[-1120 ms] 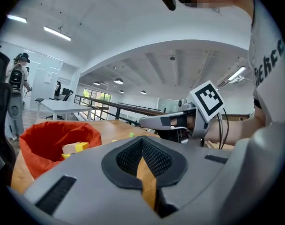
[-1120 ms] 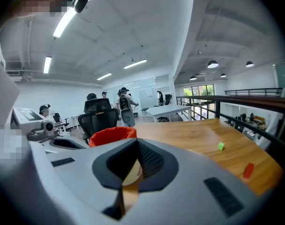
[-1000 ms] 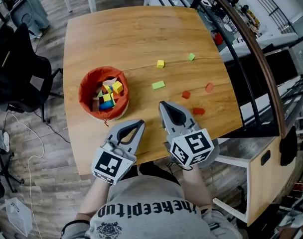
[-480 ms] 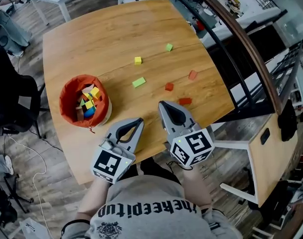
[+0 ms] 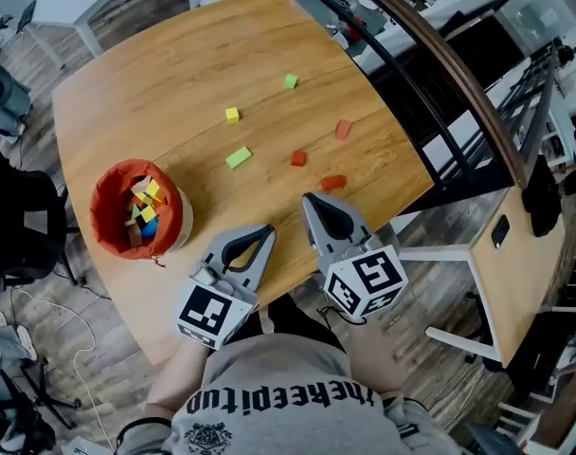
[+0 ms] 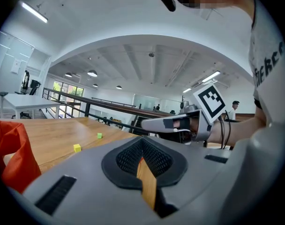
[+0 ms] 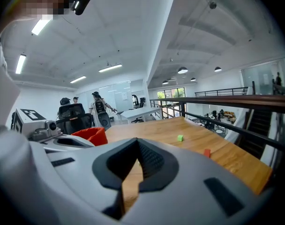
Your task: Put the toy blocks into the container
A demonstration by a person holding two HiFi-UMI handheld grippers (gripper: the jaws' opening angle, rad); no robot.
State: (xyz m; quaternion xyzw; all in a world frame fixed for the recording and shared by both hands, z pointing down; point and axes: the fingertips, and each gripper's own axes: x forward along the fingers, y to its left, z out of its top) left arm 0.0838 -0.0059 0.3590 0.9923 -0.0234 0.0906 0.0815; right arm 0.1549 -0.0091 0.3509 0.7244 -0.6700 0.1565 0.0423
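Six toy blocks lie loose on the surface, all apart from one another: yellow cube, small green cube, flat light-green block, small red block, orange-red block and flat red block, the last nearest us. More blocks are piled in the orange fabric container at the left of the surface.

Handling, our judgement: the blocks look light, stiff and smooth-faced, so they are apt to skid or twist if pinched at a corner. We would take each across two parallel flat faces from straight above, and the flat ones across their narrow width. The container looks soft-walled, so we would release from above rather than press on the rim.

Left gripper and right gripper hover at the near edge. The fingers of both are clenched together on nothing. The flat red block lies just ahead of the right gripper.
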